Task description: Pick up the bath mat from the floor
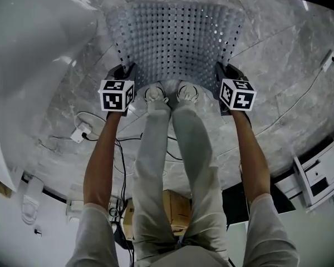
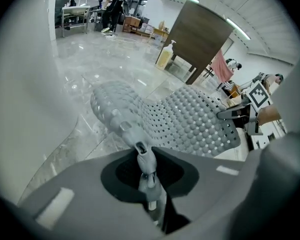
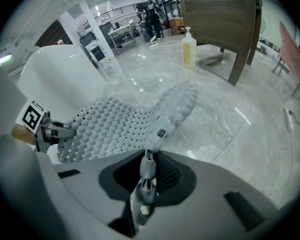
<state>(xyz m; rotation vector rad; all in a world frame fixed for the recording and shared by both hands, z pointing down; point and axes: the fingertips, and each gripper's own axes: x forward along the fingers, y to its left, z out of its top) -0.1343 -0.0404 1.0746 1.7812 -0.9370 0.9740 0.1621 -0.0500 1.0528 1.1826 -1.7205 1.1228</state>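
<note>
a: where is the bath mat for us right now?

b: it stretches between our two grippers. the left gripper has its jaws drawn narrow on one near corner, and the grey edge is pinched right between the pads.

a: and the right gripper?

b: the same. its jaws are closed tight on the other near corner, with the mat's rim running up out of them and away ahead.

a: how does the mat lie beyond the jaws?

b: it sags in the middle between the two grips, bumpy side showing, with rows of small square holes through it. the near edge is raised, level with the jaws. the far end curves down toward the marble floor; we cannot tell whether it rests there.

a: what is just behind the jaws?

b: our shoes, side by side between the two grippers and close to the mat's near edge.

a: anything off to the sides?

b: outward of the left jaws stands a white tub, close to that side of the mat. far ahead of the right jaws, well apart from the mat, a pump bottle stands upright on the floor beside a wooden panel. outward of the right jaws a thin cable trails across the floor.
</note>
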